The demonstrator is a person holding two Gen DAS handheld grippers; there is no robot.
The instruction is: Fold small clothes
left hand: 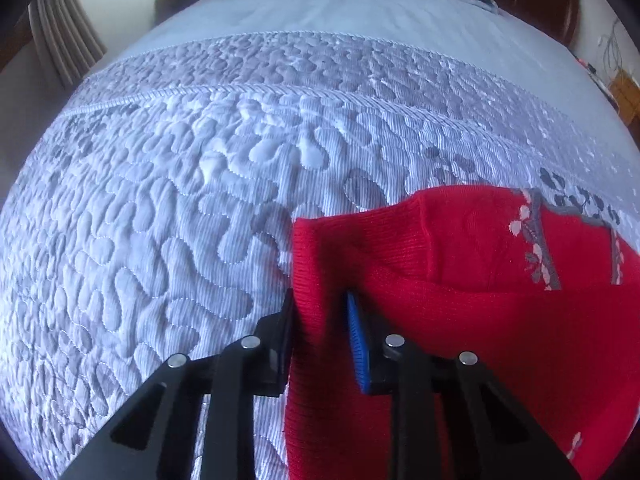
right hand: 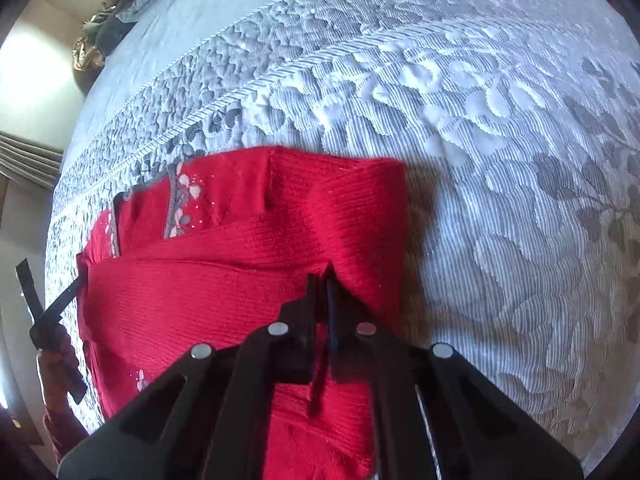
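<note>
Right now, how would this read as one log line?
step: folding | item: red sweater on quilted bedspread | left claw: around sweater edge | right claw: pinching sweater fabric

Bright daylight w/ glare at left, strong fisheye warp, dark vignetted corners, slight blur at edges.

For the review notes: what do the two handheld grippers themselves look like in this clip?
Both are black, angular two-finger tools with triangular cut-outs in the arms and round silver pins at the linkage joints. The left gripper carries a ribbed blue pad on one finger; the right gripper shows a thin blue pad edge. No cables or sleeves are clearly visible.
</note>
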